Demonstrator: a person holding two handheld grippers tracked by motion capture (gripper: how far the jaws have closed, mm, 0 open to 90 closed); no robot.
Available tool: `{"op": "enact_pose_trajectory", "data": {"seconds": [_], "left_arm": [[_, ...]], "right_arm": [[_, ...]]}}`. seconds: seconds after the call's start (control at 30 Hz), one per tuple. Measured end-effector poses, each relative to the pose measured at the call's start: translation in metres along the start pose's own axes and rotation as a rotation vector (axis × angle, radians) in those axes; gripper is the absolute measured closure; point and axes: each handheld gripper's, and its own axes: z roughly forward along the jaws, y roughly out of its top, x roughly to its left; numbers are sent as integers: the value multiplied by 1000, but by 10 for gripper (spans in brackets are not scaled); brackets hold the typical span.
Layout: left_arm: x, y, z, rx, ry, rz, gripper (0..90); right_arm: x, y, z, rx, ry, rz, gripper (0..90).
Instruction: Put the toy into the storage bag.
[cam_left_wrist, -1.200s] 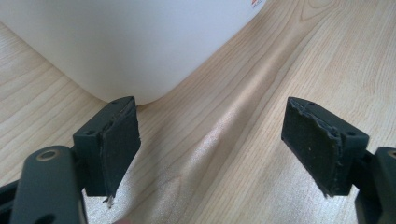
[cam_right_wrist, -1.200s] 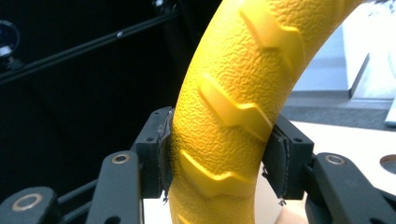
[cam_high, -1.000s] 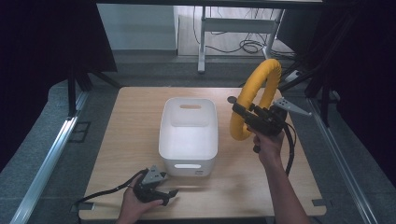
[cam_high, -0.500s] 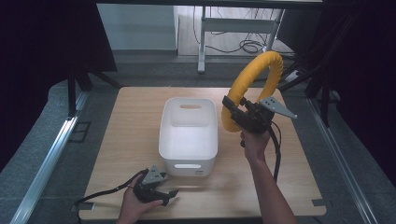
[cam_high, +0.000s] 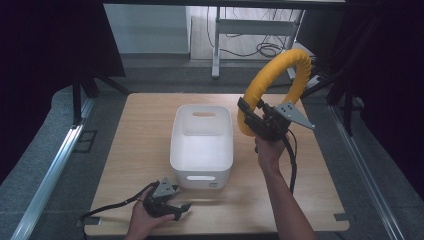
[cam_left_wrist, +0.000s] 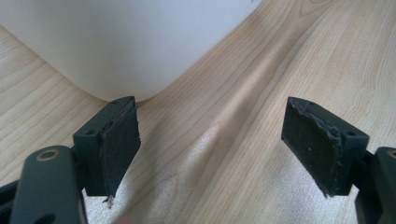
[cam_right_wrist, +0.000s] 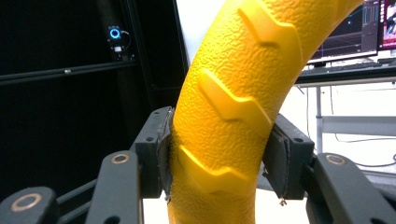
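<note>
- Since a moment ago my right gripper (cam_high: 248, 116) has swung the yellow ring (cam_high: 275, 80) left, closer to the white bin (cam_high: 202, 150).
- Its jaws are clamped on the ring's lower part, holding it upright in the air just right of the bin.
- My left gripper (cam_high: 179, 208) rests on the wooden table (cam_high: 140, 130) near the bin's front corner, jaws wide apart, gripping nothing.
</note>
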Motion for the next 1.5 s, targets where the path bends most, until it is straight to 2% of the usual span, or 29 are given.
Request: {"op": "enact_pose_trajectory", "data": {"seconds": [0.63,0.83,0.97,1.5], "left_arm": [[0,0,0,1,-2,0,195],[0,0,1,3,-4,-3,195],[0,0,0,-2,-2,-4,195],[0,0,0,-2,-4,-3,195]], "right_arm": [[19,20,7,-44,36,-18,480],[31,29,9,-57,65,-26,480],[40,36,11,-66,97,-10,480],[70,37,29,-60,148,-35,479]]}}
